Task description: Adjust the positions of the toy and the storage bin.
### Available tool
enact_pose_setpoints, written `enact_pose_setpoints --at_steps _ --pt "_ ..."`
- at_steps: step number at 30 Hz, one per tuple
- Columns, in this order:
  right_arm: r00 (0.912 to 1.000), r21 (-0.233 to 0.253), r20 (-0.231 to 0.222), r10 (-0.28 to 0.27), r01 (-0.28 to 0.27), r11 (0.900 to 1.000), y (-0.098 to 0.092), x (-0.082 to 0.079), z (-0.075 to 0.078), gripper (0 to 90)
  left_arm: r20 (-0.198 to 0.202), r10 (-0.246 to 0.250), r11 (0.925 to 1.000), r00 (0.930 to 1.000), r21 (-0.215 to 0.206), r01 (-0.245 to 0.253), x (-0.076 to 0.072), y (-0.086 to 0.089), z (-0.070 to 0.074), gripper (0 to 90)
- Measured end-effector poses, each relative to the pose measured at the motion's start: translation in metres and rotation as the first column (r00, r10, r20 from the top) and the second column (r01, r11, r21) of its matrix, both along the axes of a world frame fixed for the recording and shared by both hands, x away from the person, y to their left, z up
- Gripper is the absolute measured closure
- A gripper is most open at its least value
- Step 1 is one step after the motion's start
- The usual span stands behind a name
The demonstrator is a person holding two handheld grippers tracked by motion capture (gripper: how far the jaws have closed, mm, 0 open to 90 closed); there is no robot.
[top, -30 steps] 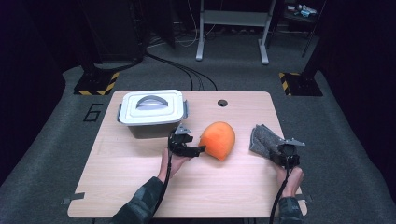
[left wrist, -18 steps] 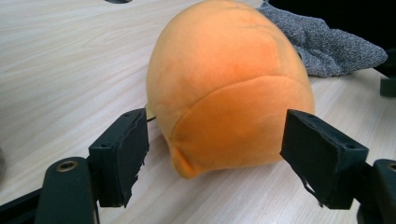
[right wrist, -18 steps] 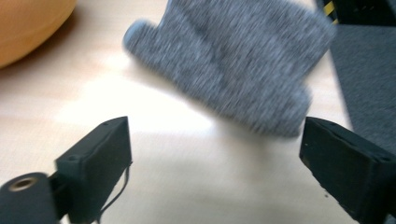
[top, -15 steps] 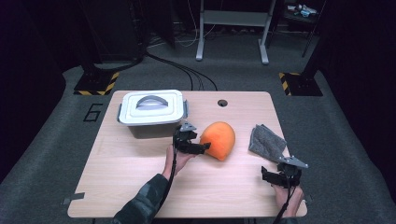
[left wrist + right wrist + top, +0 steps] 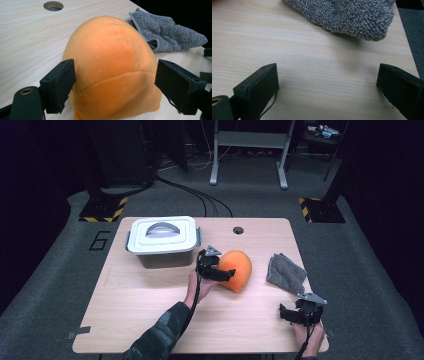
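So the left gripper (image 5: 222, 270) is spread wide around the round orange plush dome (image 5: 237, 269), one jaw on each side of it. In the left gripper view the left jaw looks right up against the fabric while the right one sits just clear of it, so it isn't squeezing anything. The plush (image 5: 113, 70) rests on the light wooden tabletop (image 5: 150, 300) around the middle, a bit toward the far edge, just beside the grey plastic lidded box with a handle (image 5: 162, 240) that stands nearer the far left corner.

The right gripper (image 5: 295, 314) hangs near the near right corner with its jaws wide apart and nothing between them, just bare wood. The crumpled grey knitted cloth (image 5: 285, 272) lies by the right edge, a little beyond that gripper and apart from it (image 5: 344, 15).
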State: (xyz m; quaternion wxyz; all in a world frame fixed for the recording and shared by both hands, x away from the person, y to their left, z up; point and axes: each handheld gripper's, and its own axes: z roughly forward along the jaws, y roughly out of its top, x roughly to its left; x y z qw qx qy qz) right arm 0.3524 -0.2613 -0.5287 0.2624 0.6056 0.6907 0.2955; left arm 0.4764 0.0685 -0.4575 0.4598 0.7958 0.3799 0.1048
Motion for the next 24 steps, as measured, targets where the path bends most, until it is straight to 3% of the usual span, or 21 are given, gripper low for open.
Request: enact_pose_setpoints --at_steps 10,18,24 --pt "1.0000 0.013 -0.004 -0.008 0.008 1.000 -0.001 0.000 0.000 4.4 -0.029 0.008 0.9979 0.9996 0.065 -0.006 0.007 -0.013 -0.006 17.6" --pt "0.9999 0.015 -0.003 -0.010 0.010 1.000 -0.001 0.000 -0.001 4.3 -0.026 -0.001 0.9950 0.9997 0.099 0.003 0.003 -0.017 -0.019 45.0" --pt "0.9999 0.016 -0.002 -0.011 0.011 1.000 -0.001 0.000 -0.001 4.3 -0.006 -0.014 0.9974 0.9999 0.071 0.014 0.001 -0.013 -0.023 59.1"
